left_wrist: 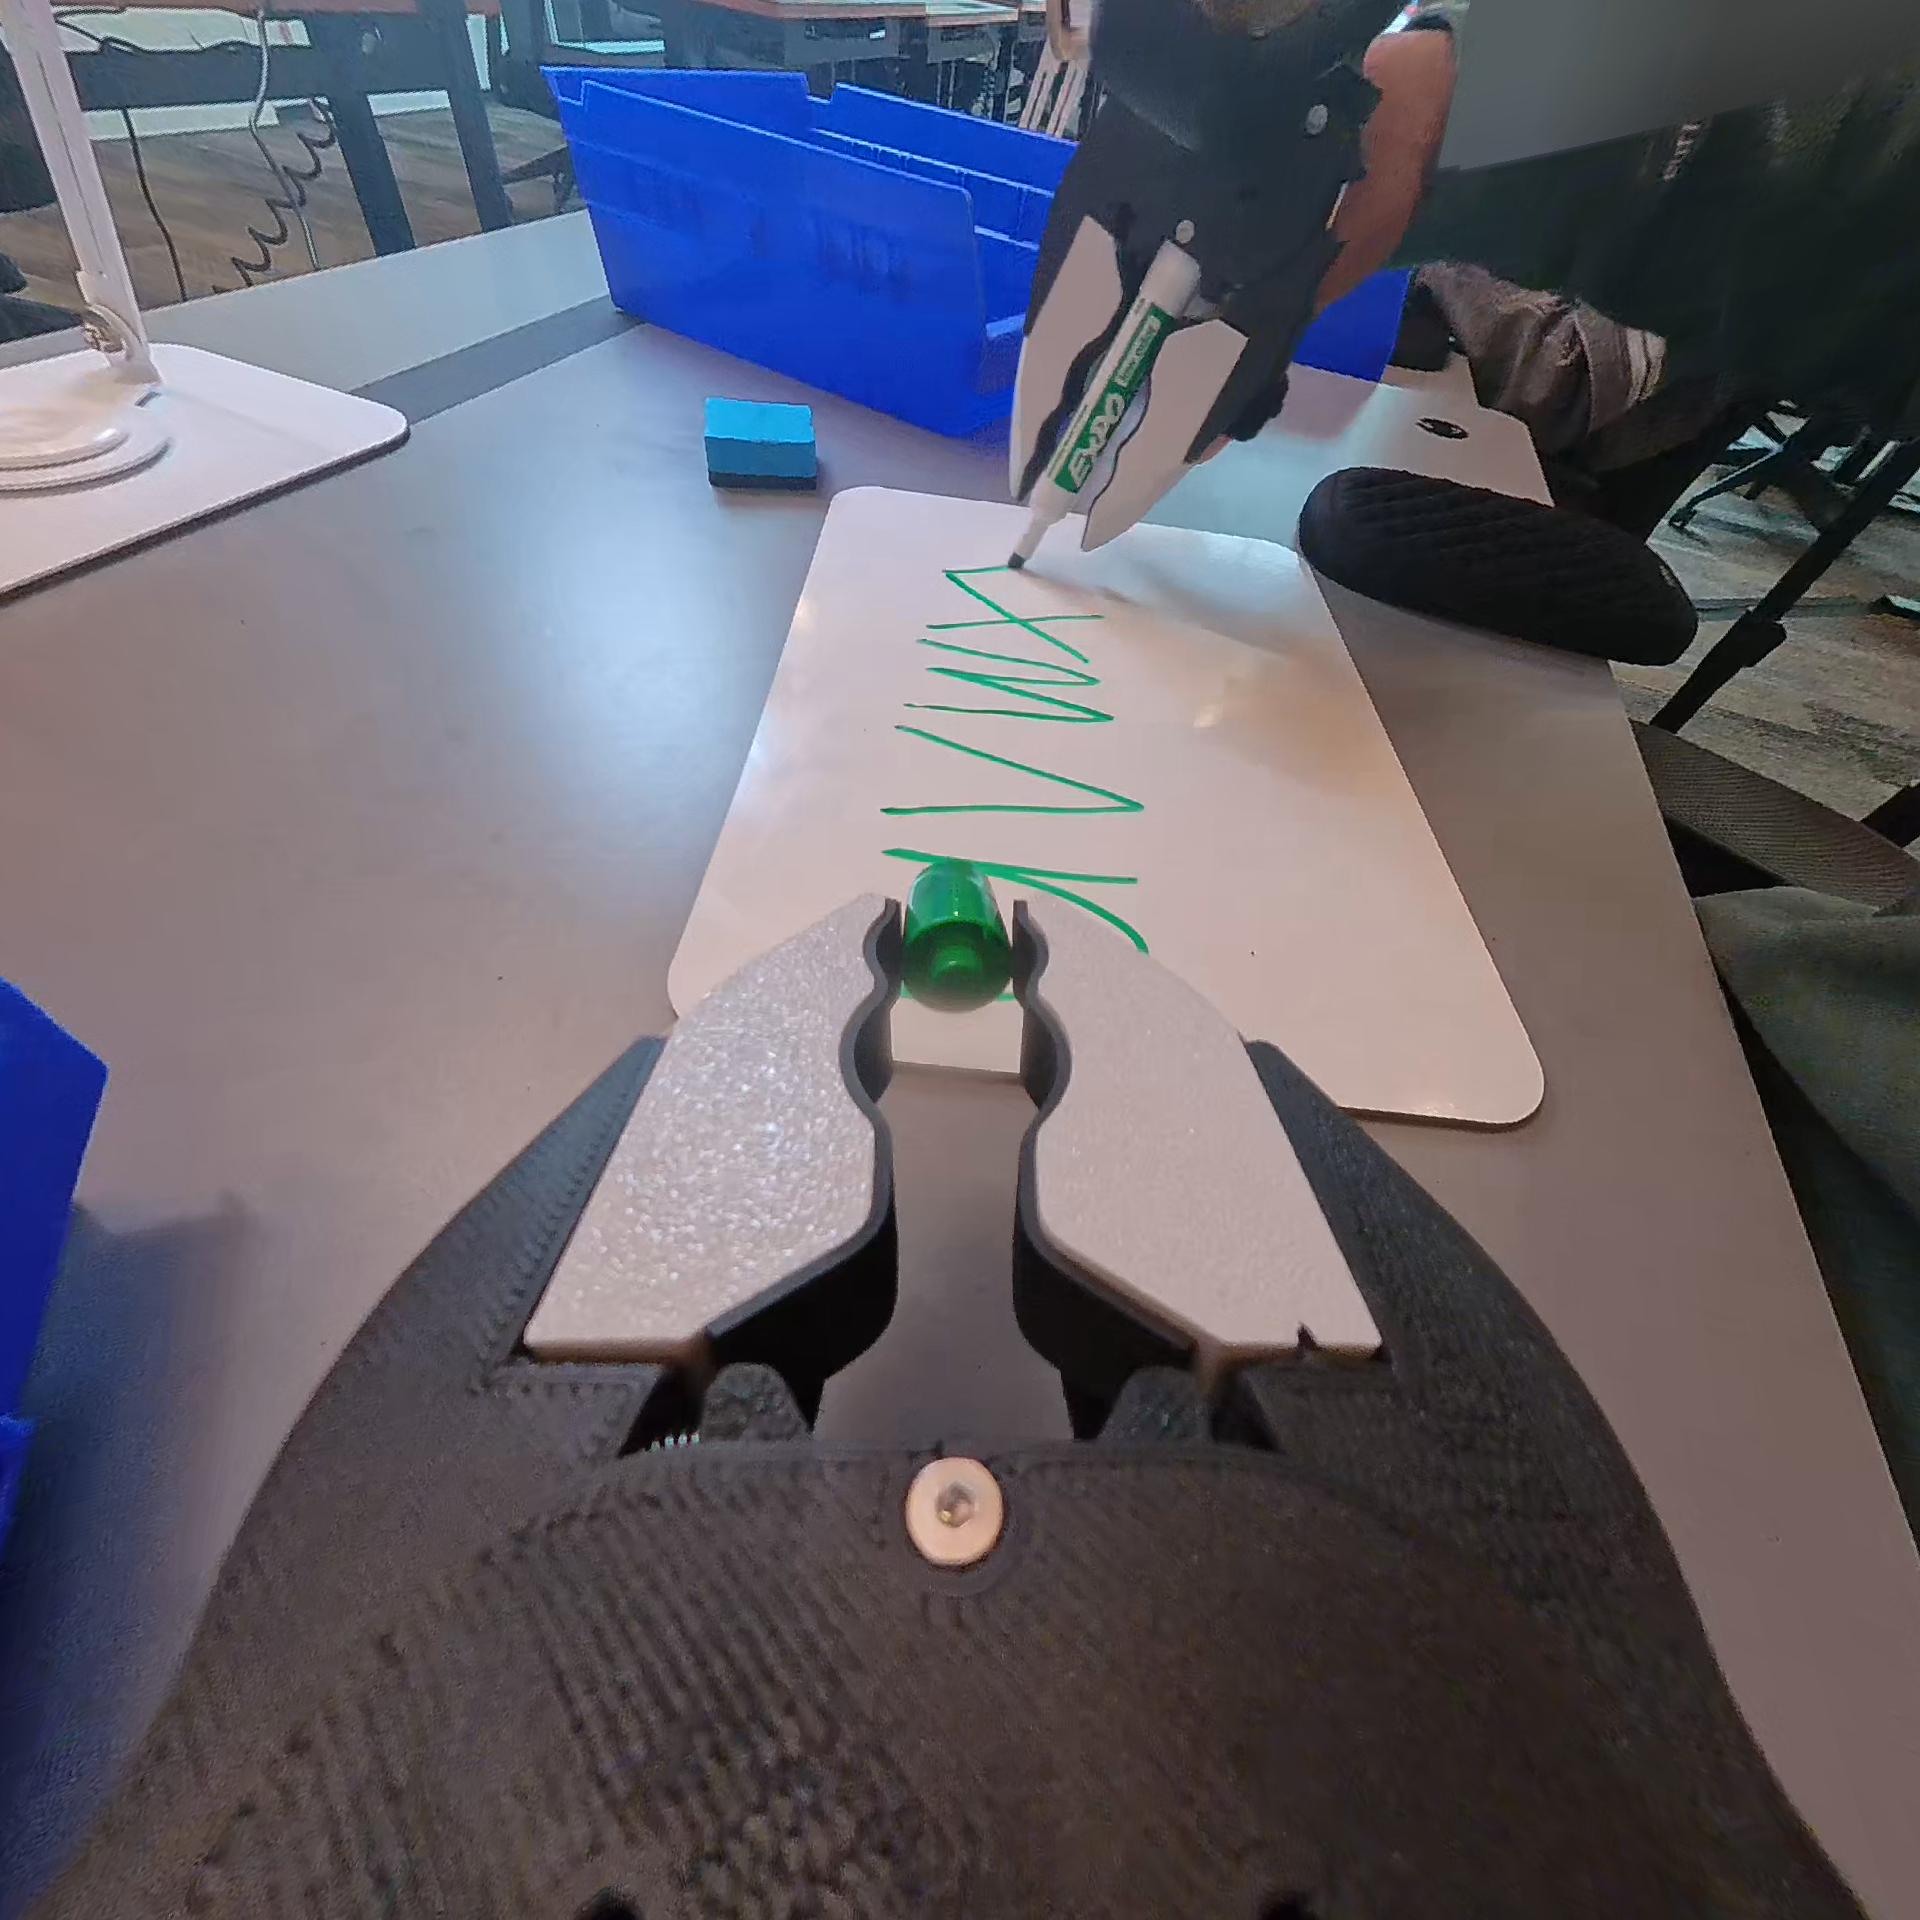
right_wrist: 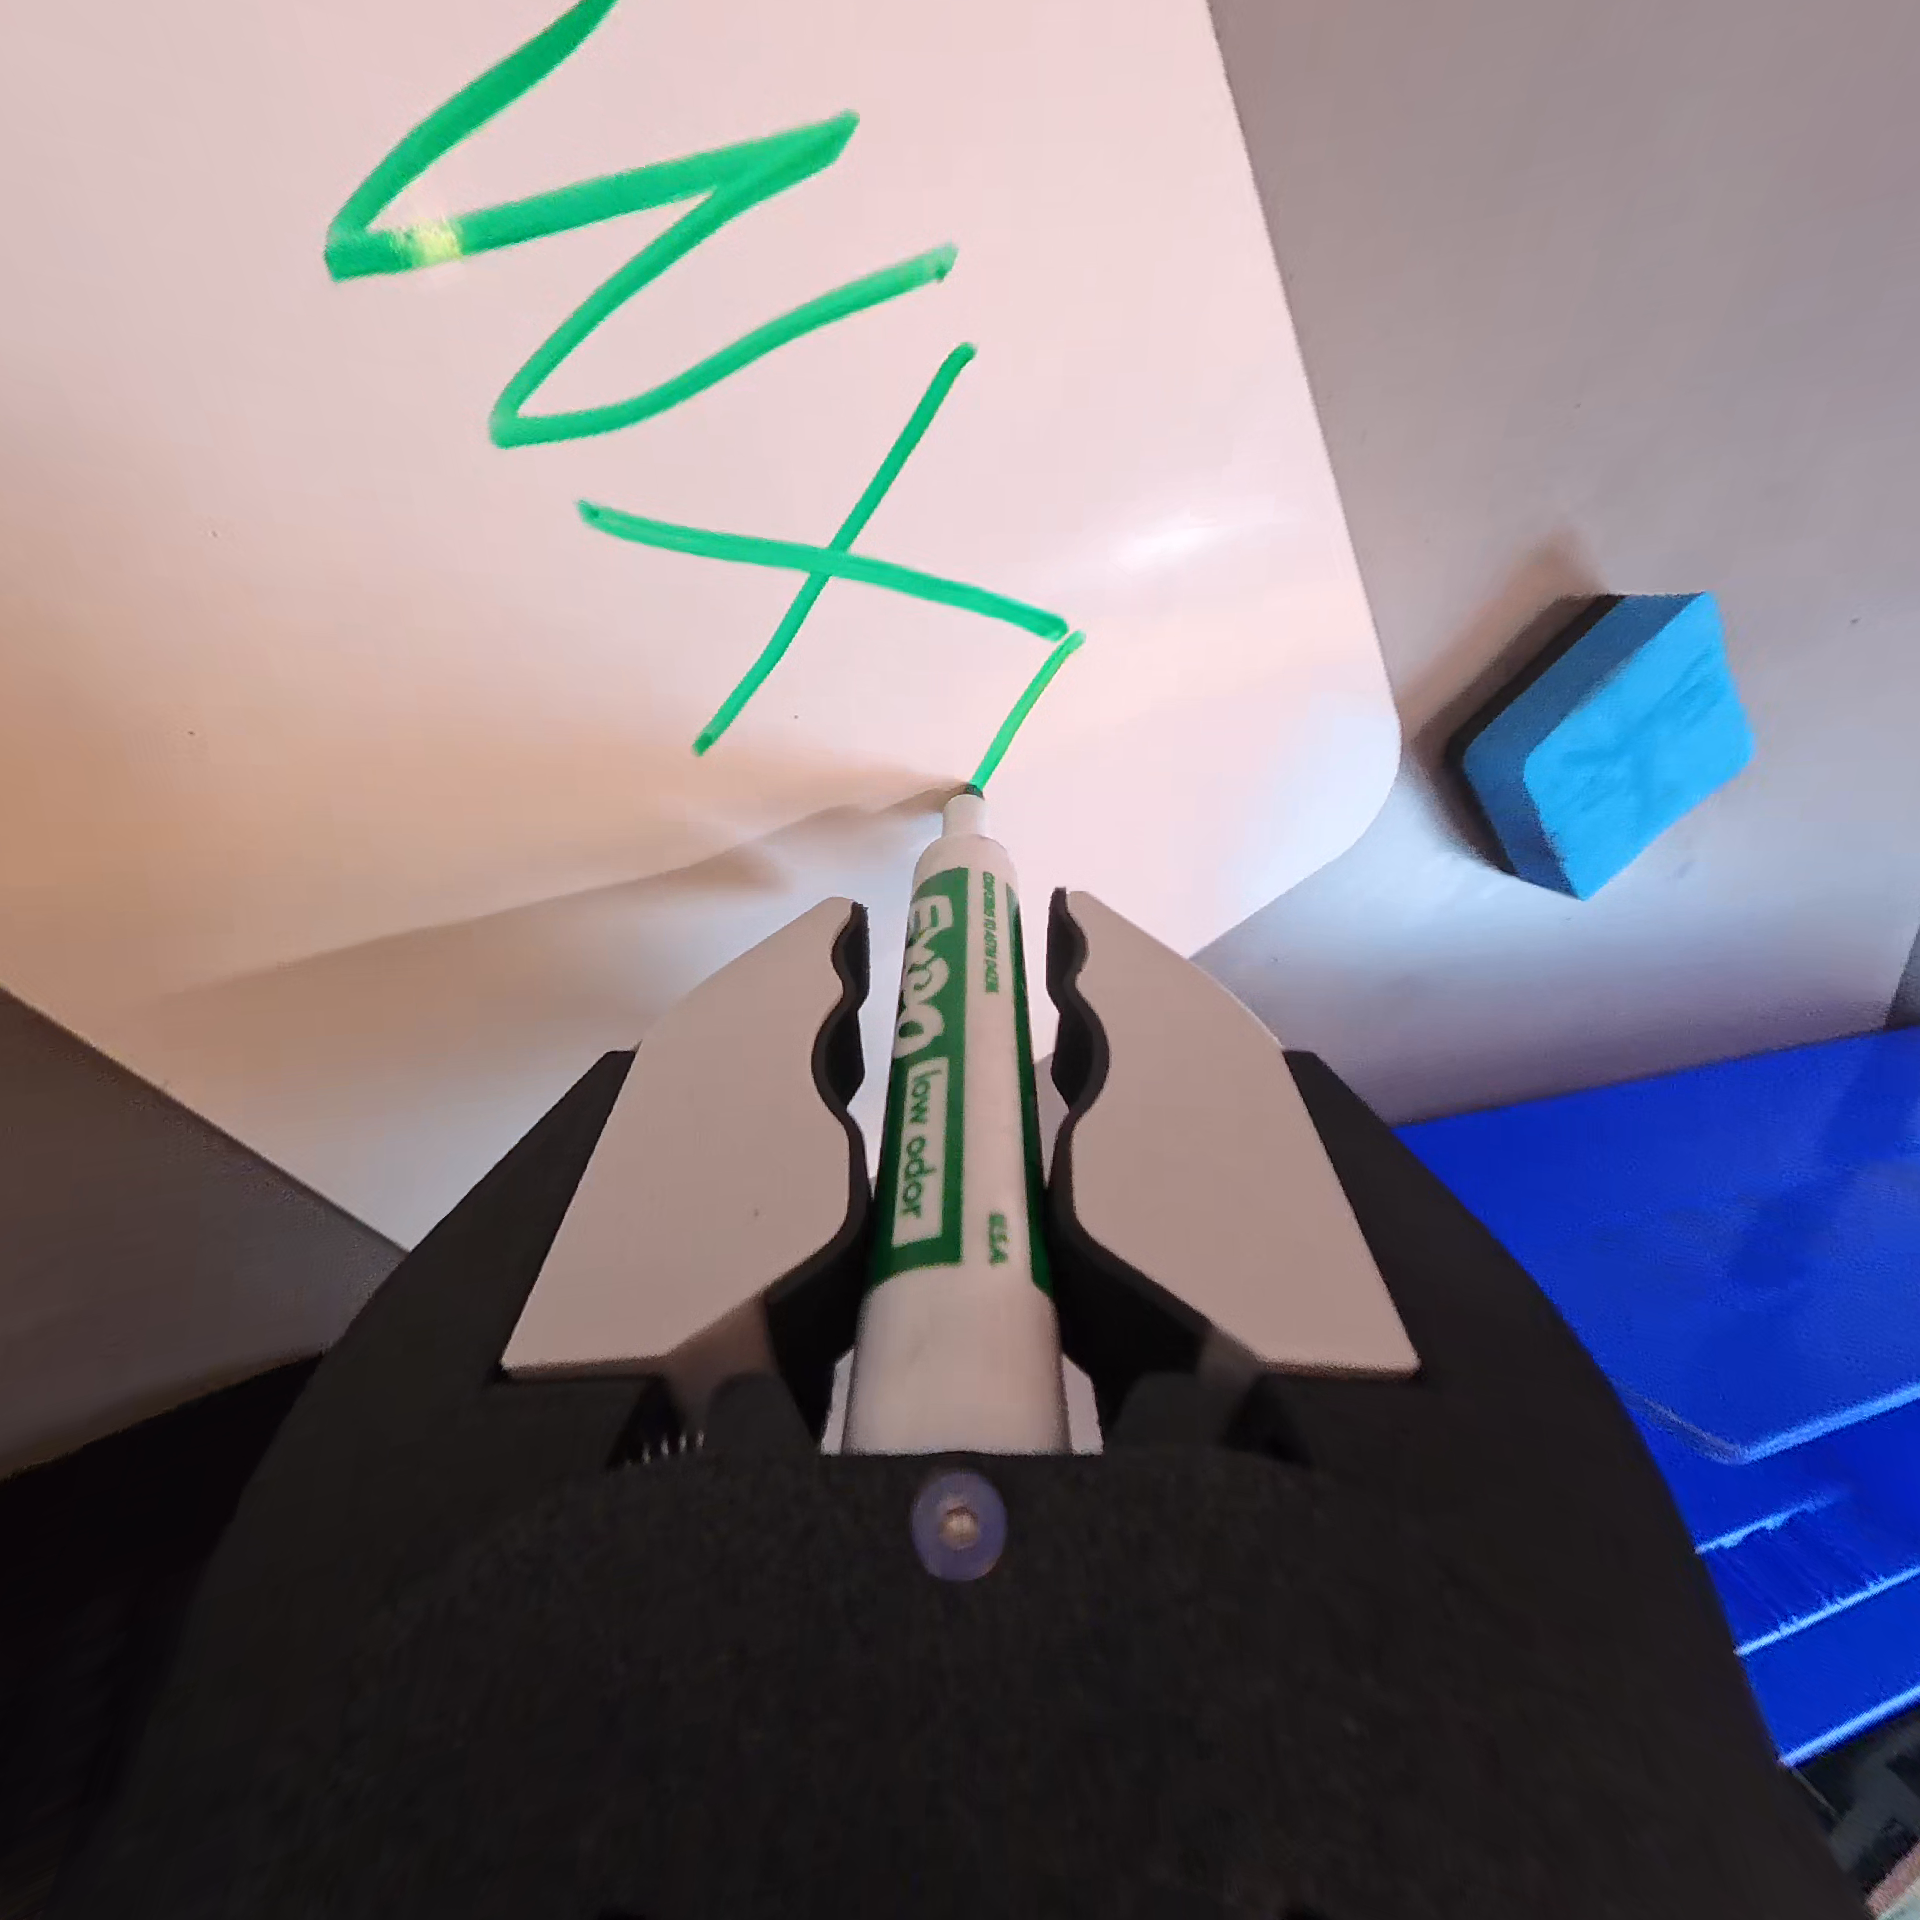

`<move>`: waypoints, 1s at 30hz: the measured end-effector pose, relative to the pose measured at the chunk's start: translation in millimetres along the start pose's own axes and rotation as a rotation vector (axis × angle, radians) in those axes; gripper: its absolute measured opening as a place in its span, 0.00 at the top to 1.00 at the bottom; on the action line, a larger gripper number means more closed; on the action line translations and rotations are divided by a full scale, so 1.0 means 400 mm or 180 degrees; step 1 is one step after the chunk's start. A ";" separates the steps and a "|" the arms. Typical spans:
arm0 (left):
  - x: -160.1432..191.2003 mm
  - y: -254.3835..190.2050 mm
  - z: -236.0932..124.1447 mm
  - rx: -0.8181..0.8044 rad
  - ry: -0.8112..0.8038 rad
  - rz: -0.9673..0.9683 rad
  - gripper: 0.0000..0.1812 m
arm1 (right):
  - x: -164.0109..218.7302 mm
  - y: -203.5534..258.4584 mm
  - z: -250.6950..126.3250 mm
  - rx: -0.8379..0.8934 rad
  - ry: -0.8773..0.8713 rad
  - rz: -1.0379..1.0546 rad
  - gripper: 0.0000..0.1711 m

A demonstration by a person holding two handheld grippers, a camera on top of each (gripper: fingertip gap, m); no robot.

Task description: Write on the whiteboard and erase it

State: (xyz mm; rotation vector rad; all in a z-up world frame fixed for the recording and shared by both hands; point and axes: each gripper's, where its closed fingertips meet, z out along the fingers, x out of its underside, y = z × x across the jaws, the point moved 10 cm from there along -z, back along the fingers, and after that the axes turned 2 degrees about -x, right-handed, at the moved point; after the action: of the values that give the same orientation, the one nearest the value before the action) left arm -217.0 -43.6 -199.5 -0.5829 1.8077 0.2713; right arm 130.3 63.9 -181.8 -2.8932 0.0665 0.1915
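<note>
We see a white whiteboard (left_wrist: 1247,790) lying flat on a grey table (left_wrist: 364,779), and it runs from the middle of the left wrist picture up toward the top. In that picture our left gripper (left_wrist: 954,940) sits low in the middle, and its two fingers are closed snugly on a small green marker cap (left_wrist: 951,935), which is over the near end of the board. A green zigzag line (left_wrist: 1018,727) runs up the board from the cap to the far end. At the top right of that picture our right gripper (left_wrist: 1075,499) points down and holds a white and green marker (left_wrist: 1112,395). In the right wrist picture the right gripper (right_wrist: 954,914) is in the middle, its fingers squeezed on the marker (right_wrist: 951,1091), and the marker tip touches the board (right_wrist: 312,675) at the end of the green line (right_wrist: 727,343). A blue eraser (left_wrist: 758,442) with a black bottom sits on the table, just past the far left corner of the board; in the right wrist picture the eraser (right_wrist: 1605,743) is at the right, near the board's rounded corner but not touching it. A big blue bin (left_wrist: 810,239) stands behind the eraser at the top of the left wrist picture, and a white lamp base (left_wrist: 94,416) rests at the upper left.
</note>
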 end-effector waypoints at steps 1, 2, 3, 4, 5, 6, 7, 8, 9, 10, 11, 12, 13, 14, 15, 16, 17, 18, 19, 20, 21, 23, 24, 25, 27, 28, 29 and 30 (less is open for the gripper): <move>0.000 0.000 0.000 0.0000 0.0006 0.0002 0.89 | 0.003 0.003 -0.001 0.0014 -0.0002 0.0000 0.80; 0.000 0.000 0.001 0.0000 0.0010 0.0004 0.89 | 0.004 0.004 -0.001 0.0024 -0.0007 -0.0002 0.80; 0.000 0.000 0.001 0.0002 0.0013 0.0002 0.89 | 0.002 0.001 0.000 0.0041 -0.0002 -0.0007 0.80; 0.000 0.000 0.001 0.0001 0.0015 -0.0001 0.89 | 0.000 -0.004 0.003 0.0087 0.0012 -0.0017 0.80; 0.000 0.001 0.001 -0.0002 0.0014 -0.0001 0.89 | -0.003 -0.012 0.006 0.0134 0.0020 -0.0027 0.80; 0.000 0.001 0.001 -0.0006 0.0010 -0.0002 0.89 | -0.007 -0.023 0.010 0.0153 0.0018 -0.0017 0.80; 0.000 0.001 0.000 -0.0010 0.0006 -0.0001 0.89 | -0.010 -0.035 0.015 0.0173 0.0014 0.0003 0.80; -0.001 0.001 -0.001 -0.0015 0.0002 0.0003 0.89 | -0.014 -0.047 0.019 0.0211 0.0014 0.0008 0.80; -0.001 0.001 -0.001 -0.0013 -0.0001 0.0003 0.89 | -0.017 -0.058 0.023 0.0235 0.0015 0.0008 0.80; -0.001 0.001 -0.001 -0.0009 -0.0002 0.0002 0.89 | -0.019 -0.067 0.025 0.0231 0.0012 0.0017 0.80; -0.001 0.001 -0.001 -0.0008 0.0001 0.0002 0.89 | -0.020 -0.071 0.026 0.0218 0.0007 0.0027 0.80; -0.001 0.001 -0.001 -0.0005 0.0001 0.0001 0.89 | -0.020 -0.072 0.026 0.0211 0.0002 0.0028 0.80; -0.001 0.001 -0.001 -0.0003 -0.0001 -0.0001 0.89 | -0.019 -0.070 0.025 0.0202 -0.0012 0.0027 0.80; -0.001 0.001 -0.001 -0.0002 -0.0003 -0.0002 0.89 | -0.018 -0.065 0.022 0.0172 -0.0038 0.0039 0.80; -0.001 0.001 -0.001 0.0001 -0.0004 -0.0004 0.89 | -0.016 -0.059 0.017 0.0136 -0.0062 0.0053 0.80; -0.001 0.001 0.000 0.0007 -0.0001 -0.0007 0.89 | -0.013 -0.051 0.012 0.0112 -0.0075 0.0049 0.80; 0.000 0.001 0.001 0.0015 0.0004 -0.0011 0.89 | -0.012 -0.043 0.008 0.0093 -0.0079 0.0034 0.80; 0.000 0.000 0.001 0.0018 0.0011 -0.0012 0.89 | -0.010 -0.034 0.004 0.0073 -0.0083 0.0020 0.80; 0.001 0.001 0.002 0.0018 0.0014 -0.0013 0.89 | -0.010 -0.026 0.002 0.0049 -0.0088 0.0011 0.80; 0.001 0.001 0.002 0.0021 0.0012 -0.0018 0.89 | -0.009 -0.020 0.001 0.0037 -0.0080 0.0001 0.80; 0.001 0.002 0.002 0.0021 0.0013 -0.0025 0.89 | -0.009 -0.015 0.001 0.0037 -0.0072 -0.0014 0.80; 0.001 0.003 0.002 0.0018 0.0015 -0.0031 0.89 | -0.010 -0.010 0.001 0.0031 -0.0059 -0.0018 0.80; 0.001 0.003 0.002 0.0020 0.0017 -0.0035 0.89 | -0.010 -0.009 0.002 0.0028 -0.0054 -0.0015 0.80; 0.001 0.003 0.003 0.0020 0.0021 -0.0035 0.89 | -0.010 -0.009 0.002 0.0030 -0.0051 -0.0016 0.80; 0.002 0.003 0.002 0.0018 0.0023 -0.0034 0.89 | -0.010 -0.009 0.003 0.0030 -0.0031 -0.0010 0.80; 0.001 0.003 0.002 0.0018 0.0022 -0.0032 0.89 | -0.009 -0.009 0.003 0.0027 -0.0021 -0.0006 0.80; 0.001 0.002 0.002 0.0018 0.0023 -0.0030 0.89 | -0.008 -0.008 0.002 0.0025 -0.0014 -0.0006 0.80; 0.001 0.002 0.002 0.0018 0.0024 -0.0027 0.89 | -0.006 -0.006 0.002 0.0018 -0.0007 -0.0005 0.80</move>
State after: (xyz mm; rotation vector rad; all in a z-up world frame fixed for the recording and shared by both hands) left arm -216.8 -42.5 -200.3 -0.5881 1.8123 0.2586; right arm 128.1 66.6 -181.5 -2.8874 0.0642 0.1937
